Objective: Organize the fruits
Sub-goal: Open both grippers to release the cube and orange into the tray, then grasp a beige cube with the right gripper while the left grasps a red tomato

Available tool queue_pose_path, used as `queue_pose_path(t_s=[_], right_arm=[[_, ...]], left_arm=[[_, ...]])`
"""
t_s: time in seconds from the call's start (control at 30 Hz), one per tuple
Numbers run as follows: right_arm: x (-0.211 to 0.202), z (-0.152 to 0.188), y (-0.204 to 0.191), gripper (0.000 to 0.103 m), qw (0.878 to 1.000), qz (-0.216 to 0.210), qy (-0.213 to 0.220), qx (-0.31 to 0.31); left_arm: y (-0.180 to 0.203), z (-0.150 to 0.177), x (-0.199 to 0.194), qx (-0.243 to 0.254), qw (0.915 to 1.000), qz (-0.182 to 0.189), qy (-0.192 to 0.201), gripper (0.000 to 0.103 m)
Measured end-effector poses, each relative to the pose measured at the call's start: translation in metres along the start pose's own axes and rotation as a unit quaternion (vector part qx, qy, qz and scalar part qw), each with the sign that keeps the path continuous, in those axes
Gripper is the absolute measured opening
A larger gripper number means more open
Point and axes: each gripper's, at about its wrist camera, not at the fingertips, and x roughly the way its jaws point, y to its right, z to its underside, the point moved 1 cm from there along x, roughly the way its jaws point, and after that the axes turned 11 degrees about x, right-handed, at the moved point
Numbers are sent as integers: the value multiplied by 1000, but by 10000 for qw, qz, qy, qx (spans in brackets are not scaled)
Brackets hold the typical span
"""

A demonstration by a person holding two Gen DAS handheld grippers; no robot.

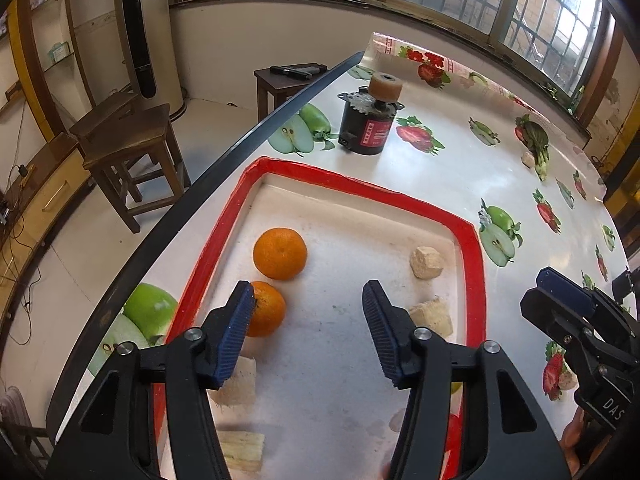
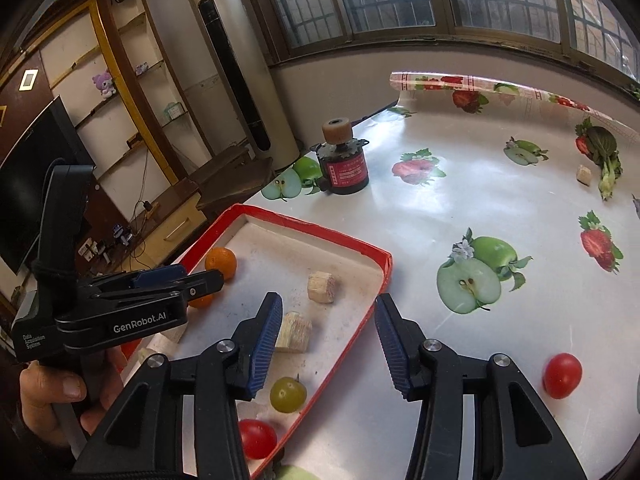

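On the counter (image 2: 460,240), covered with a fruit-print cloth, the red-rimmed tray (image 1: 476,264) serves as your reference point. Inside the tray, toward its left wall, you see two oranges: the far orange (image 1: 280,254) and the near orange (image 1: 266,309), lying just beside each other. Toward the tray's right wall lie pale wood-like chunks (image 1: 427,263); more of them lie near its front edge.

Your left claw (image 1: 308,320) hangs over the tray with its jaws apart and nothing between them. Its left blue pad (image 1: 240,320) stands just beside the near orange; you cannot tell whether it touches the fruit.

Your right claw (image 2: 326,344) hangs over the tray's right rim with its jaws apart and nothing gripped. The rim passes between its pads. Inside the tray near that rim, at the front, lie a green grape-like fruit (image 2: 288,395) and a red tomato (image 2: 256,438). Outside the tray, to its right on the counter, rests a second red tomato (image 2: 561,375).

Beyond the tray's far rim stands a black cylindrical motor (image 1: 366,128) with a red label and a tan roller on top. Well apart from the tray, at the far right of the counter, lies a leafy green vegetable (image 2: 604,156) with one more pale chunk just beside it.
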Motion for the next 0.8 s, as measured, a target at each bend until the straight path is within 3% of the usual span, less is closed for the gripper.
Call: queue_pose_path(t_s=[0.8], right_arm=[[-90,46,75,50,9972,436,277,536]], left_arm=[[84,19,-41,477,9974,490,213,55]])
